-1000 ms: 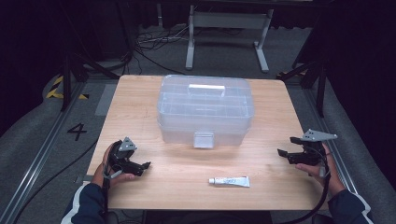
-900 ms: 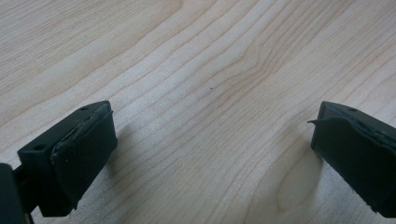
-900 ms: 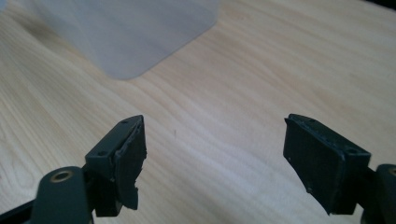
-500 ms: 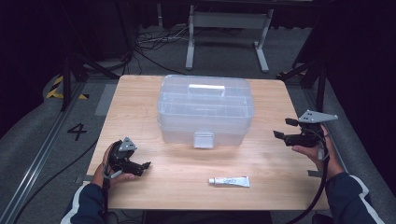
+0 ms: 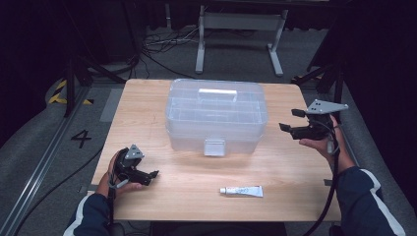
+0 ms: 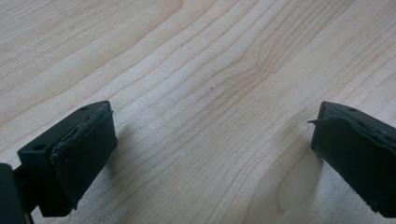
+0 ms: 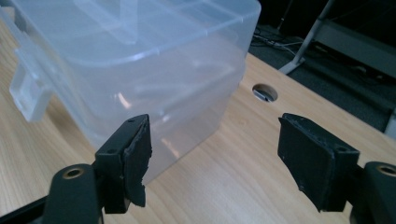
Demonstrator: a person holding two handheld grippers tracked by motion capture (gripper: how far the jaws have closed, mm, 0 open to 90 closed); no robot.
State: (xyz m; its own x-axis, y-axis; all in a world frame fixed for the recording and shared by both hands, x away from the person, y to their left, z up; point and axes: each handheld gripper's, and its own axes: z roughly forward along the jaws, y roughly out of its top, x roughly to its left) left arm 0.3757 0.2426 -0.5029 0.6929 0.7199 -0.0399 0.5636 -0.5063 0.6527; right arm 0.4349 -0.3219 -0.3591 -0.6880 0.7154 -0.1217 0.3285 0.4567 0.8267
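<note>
Raised toward the clear box, right hand-held gripper gapes empty (likely approaching); left hand-held gripper rests released on tabletop.

A light wooden table carried a clear plastic lidded box at its middle and a small white tube near its front edge.

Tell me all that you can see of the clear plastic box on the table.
The box is clear, slightly milky plastic with rounded corners. Its lid is shut and carries a flat handle on top; faint dividers show through it. A latch hangs at the middle of its front. It stands upright in the middle of the wooden table, towards the far edge. Nothing else touches it; the right gripper is open beside its right end.
</note>
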